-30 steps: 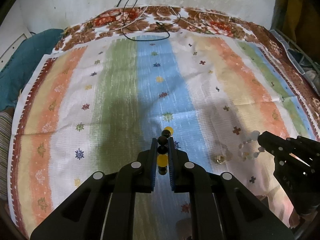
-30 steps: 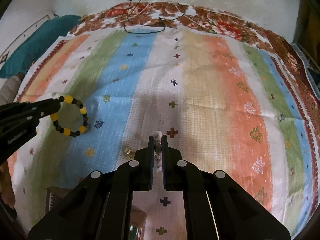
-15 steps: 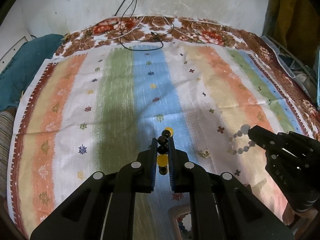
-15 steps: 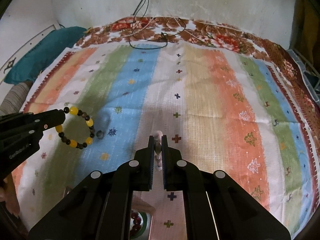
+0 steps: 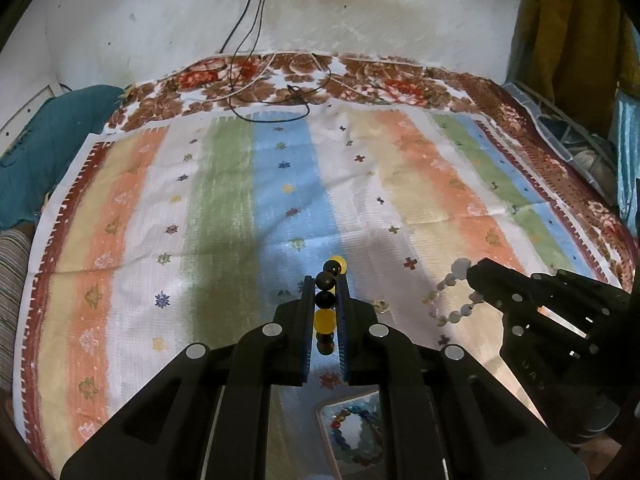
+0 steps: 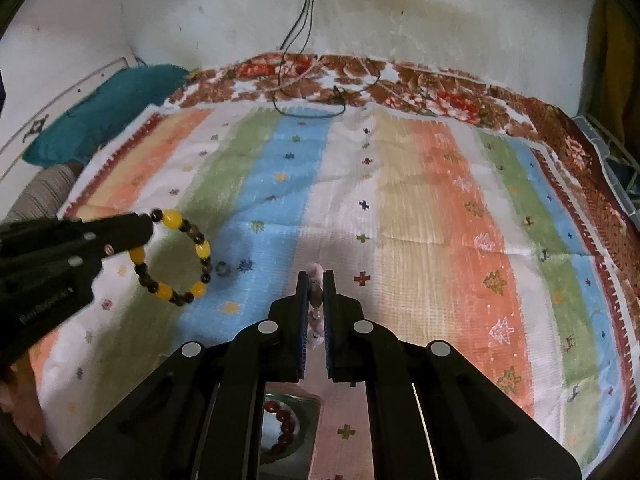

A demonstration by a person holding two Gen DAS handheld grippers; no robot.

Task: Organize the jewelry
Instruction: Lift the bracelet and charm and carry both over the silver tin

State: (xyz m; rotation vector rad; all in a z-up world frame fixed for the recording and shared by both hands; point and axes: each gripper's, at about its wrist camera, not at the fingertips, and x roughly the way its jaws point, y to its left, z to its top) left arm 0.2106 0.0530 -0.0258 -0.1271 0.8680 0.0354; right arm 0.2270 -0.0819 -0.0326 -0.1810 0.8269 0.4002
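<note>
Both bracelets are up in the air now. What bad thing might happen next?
The yellow and black bracelet hangs from the left gripper by only a few beads, so it might slip and drop onto the striped cloth. The pale bracelet in the right gripper dangles the same way. A small loose piece lying on the cloth could get left behind.

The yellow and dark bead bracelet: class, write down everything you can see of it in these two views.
The yellow and dark bead bracelet is a closed ring of glossy round beads, translucent yellow ones spaced among dark brown or black ones. The left tool is shut on one section of it, with beads lined up between the fingers. The rest of the loop hangs free in the air above the striped cloth, touching nothing else.
</note>
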